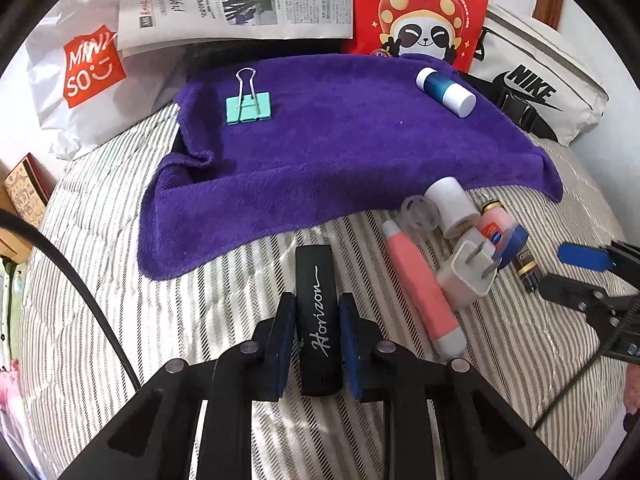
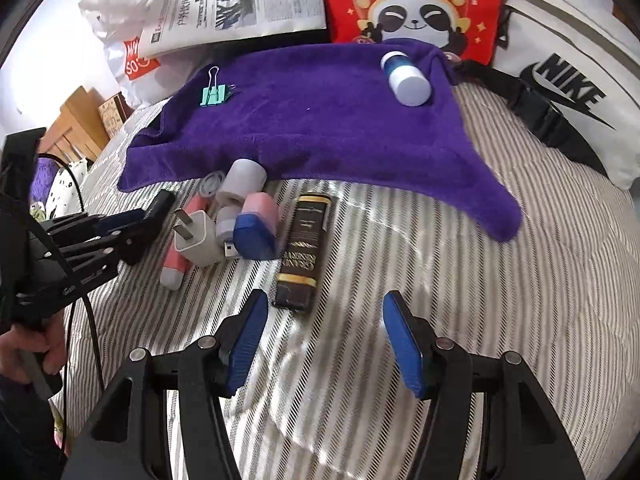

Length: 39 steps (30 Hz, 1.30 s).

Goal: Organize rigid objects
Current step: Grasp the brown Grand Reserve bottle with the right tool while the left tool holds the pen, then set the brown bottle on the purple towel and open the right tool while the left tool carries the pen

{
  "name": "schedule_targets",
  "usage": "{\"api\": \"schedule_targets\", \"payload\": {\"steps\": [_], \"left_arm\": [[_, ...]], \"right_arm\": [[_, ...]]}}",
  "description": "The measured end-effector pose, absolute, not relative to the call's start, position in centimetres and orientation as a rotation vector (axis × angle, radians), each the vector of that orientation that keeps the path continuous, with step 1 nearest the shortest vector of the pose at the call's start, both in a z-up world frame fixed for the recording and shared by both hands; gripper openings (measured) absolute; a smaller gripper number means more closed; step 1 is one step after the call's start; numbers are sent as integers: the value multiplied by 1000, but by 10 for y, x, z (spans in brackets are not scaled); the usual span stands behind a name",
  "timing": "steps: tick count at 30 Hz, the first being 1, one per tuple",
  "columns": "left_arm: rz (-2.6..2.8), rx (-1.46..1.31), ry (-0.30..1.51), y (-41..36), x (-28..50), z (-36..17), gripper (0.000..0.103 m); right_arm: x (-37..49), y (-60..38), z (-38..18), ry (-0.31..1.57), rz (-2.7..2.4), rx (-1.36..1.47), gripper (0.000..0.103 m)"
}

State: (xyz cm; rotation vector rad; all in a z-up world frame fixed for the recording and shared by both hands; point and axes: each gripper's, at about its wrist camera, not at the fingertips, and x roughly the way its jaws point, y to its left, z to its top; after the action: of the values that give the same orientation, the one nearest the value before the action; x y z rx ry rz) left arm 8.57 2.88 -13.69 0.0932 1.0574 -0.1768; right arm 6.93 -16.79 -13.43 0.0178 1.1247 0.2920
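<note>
My left gripper (image 1: 316, 312) is shut on a black "Horizon" bar (image 1: 317, 304) just above the striped bedsheet, in front of the purple towel (image 1: 340, 152). On the towel lie a teal binder clip (image 1: 248, 108) and a blue and white bottle (image 1: 446, 92). A pile to the right holds a pink tube (image 1: 424, 296), a white plug (image 1: 468, 272), a white roll (image 1: 452, 204) and a pink and blue eraser (image 2: 256, 228). My right gripper (image 2: 324, 336) is open and empty, just short of a dark brown bar (image 2: 302, 248).
A Miniso bag (image 1: 80, 76), a newspaper (image 1: 240, 0), a red panda bag (image 1: 424, 12) and a white Nike bag (image 1: 536, 80) line the far edge of the bed. The left gripper shows at the left in the right wrist view (image 2: 132, 224).
</note>
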Motion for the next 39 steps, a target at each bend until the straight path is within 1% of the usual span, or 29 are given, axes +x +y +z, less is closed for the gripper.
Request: {"api": "schedule_targets", "payload": {"steps": [2, 3, 5, 6, 9, 10, 11, 14, 21, 23, 26, 29, 39], "left_arm": [[-180, 76, 1053, 33, 84, -137, 21], [-181, 68, 1051, 34, 84, -137, 21], [-176, 64, 1048, 34, 83, -138, 21], [-173, 68, 1047, 33, 83, -138, 21], [-168, 69, 1047, 32, 84, -137, 21], [-169, 67, 1046, 32, 84, -138, 21], [-169, 66, 1045, 32, 83, -138, 21], [-170, 67, 1039, 32, 83, -138, 21], [-168, 64, 1031, 32, 81, -138, 21], [-169, 63, 1033, 32, 81, -138, 22], [-168, 63, 1034, 32, 81, -138, 22], [-168, 64, 1032, 33, 82, -138, 22], [-145, 43, 1025, 33, 82, -139, 21]], "right_arm": [[73, -162, -136, 1113, 285, -4, 54], [74, -159, -137, 1104, 279, -18, 46], [78, -153, -140, 1094, 278, -45, 41], [79, -152, -141, 1093, 277, -50, 36], [81, -145, -144, 1066, 257, -101, 31], [81, -144, -144, 1058, 257, -106, 27], [81, -144, -143, 1054, 258, -100, 24], [80, -152, -142, 1070, 260, -82, 24], [68, -161, -139, 1139, 294, -141, 24], [72, -161, -139, 1135, 286, -135, 27], [78, -160, -140, 1119, 280, -121, 27], [83, -160, -141, 1106, 275, -111, 24], [82, -159, -142, 1110, 241, -98, 24]]}}
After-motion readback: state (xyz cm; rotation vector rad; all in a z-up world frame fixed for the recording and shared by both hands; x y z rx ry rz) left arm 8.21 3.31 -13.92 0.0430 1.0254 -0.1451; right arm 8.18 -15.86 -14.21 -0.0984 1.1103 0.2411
